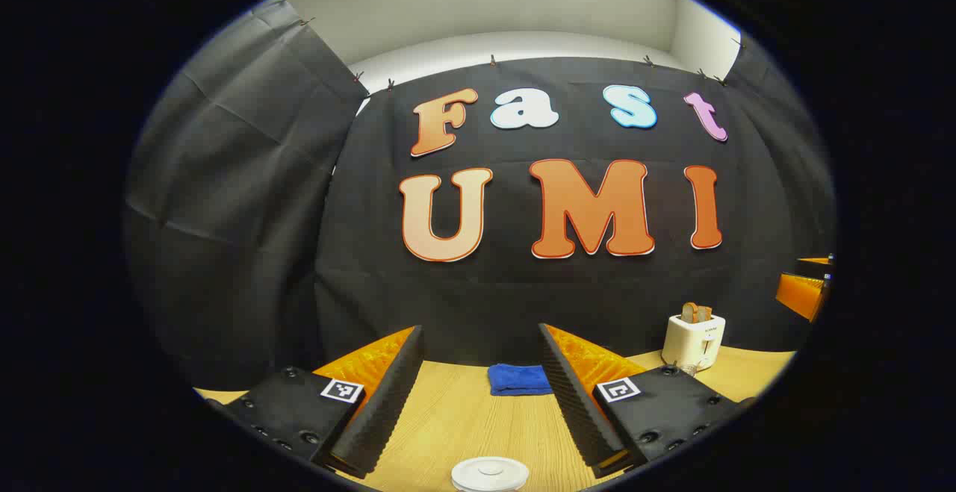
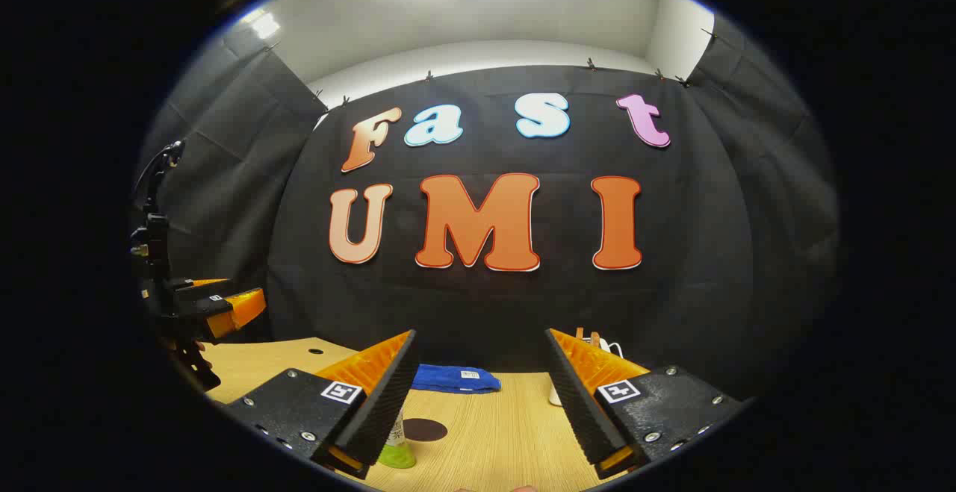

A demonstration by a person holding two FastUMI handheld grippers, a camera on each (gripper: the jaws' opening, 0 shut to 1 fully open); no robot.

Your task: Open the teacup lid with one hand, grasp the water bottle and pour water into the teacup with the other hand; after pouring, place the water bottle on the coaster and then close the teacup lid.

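Observation:
In the left gripper view, the white round teacup lid sits on the wooden table at the bottom edge, just below and between my fingers. My left gripper is open with nothing in it. In the right gripper view, my right gripper is also open and empty. The water bottle, with a green lower part, stands mostly hidden behind its left finger. The dark round coaster lies just right of the bottle. The left gripper hangs above the table at the far left.
A folded blue cloth lies at the table's back by the black wall. A white toaster holding bread stands back right, partly hidden behind my right finger. A small hole marks the tabletop's left.

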